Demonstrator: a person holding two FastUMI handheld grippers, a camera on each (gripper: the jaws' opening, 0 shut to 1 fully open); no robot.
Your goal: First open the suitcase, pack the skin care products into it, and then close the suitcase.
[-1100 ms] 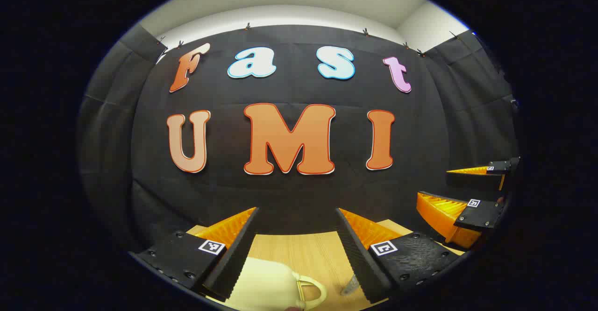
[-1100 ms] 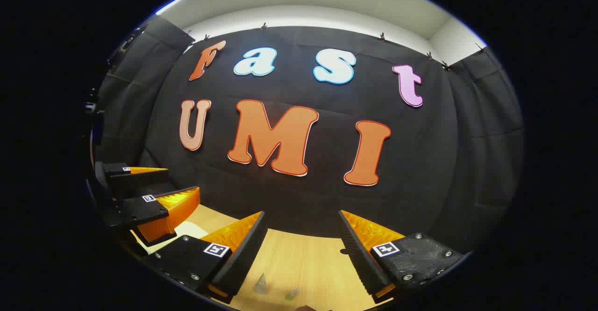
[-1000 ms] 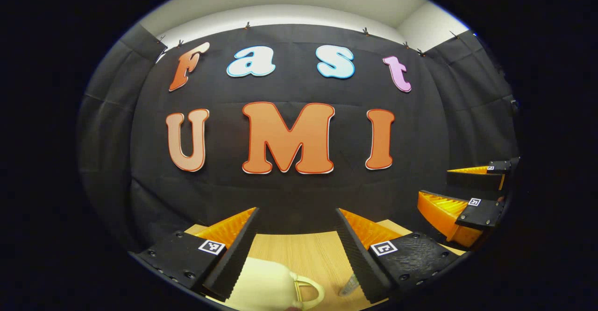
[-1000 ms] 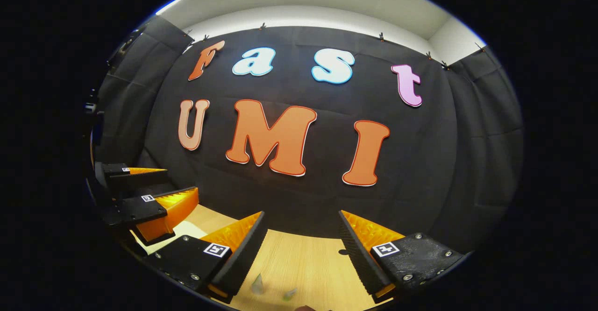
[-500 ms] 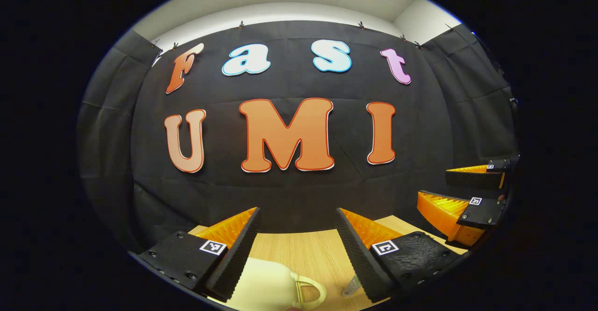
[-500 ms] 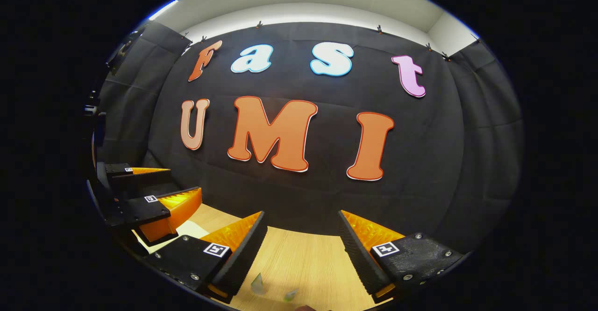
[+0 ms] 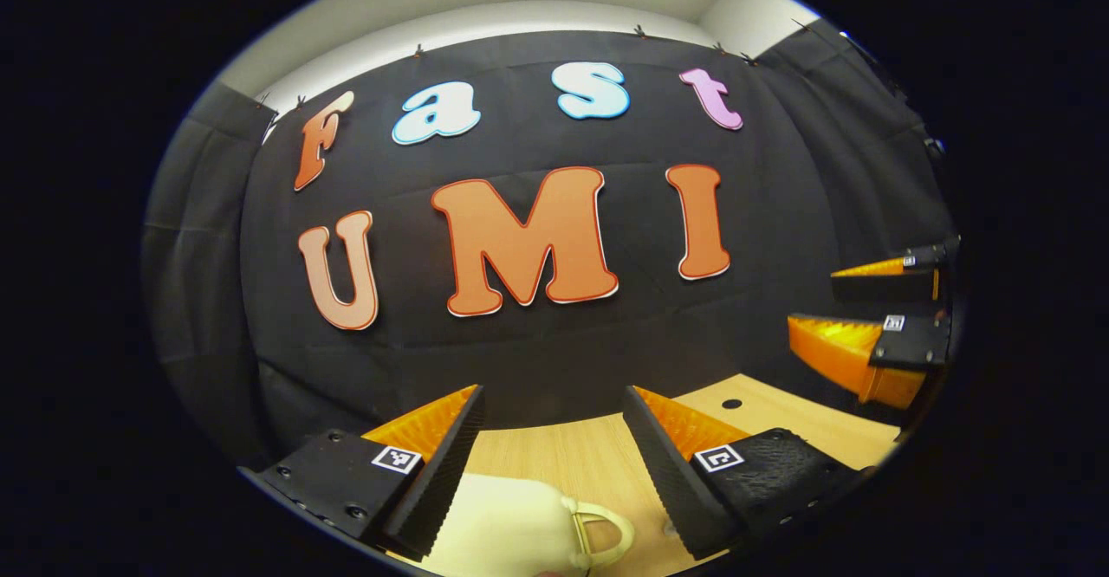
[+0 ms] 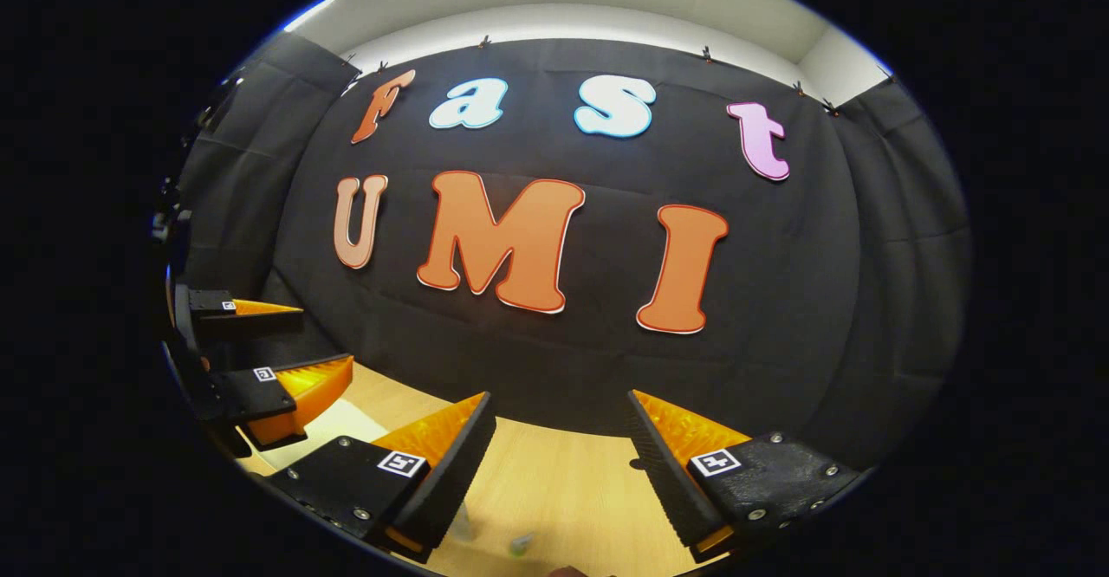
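Left claw (image 7: 552, 399): fingers spread wide apart, nothing between them, released. It hangs above the light wooden surface (image 7: 572, 456) and faces the black cloth wall (image 7: 554, 334). Directly below it, at the bottom edge of the left gripper view, lies a cream-coloured smooth rounded suitcase (image 7: 507, 529) with a loop handle (image 7: 599, 535) on its right side. The case sits under and just right of the left finger; whether the finger touches it cannot be told. A small pale item (image 7: 669, 527) lies beside the right finger, too small to identify. A dark round hole (image 7: 731, 404) marks the surface farther right.

Right claw (image 8: 559, 404): fingers likewise spread wide, released, holding nothing, over the same wooden surface. In the left gripper view it appears at the far right edge (image 7: 845, 308), raised above the surface. In the right gripper view the left claw appears at the far left edge (image 8: 290, 339), with a pale patch of the cream suitcase under it. Two small translucent items (image 8: 520, 544) lie on the surface low between the right claw's fingers; blurred, type cannot be told.
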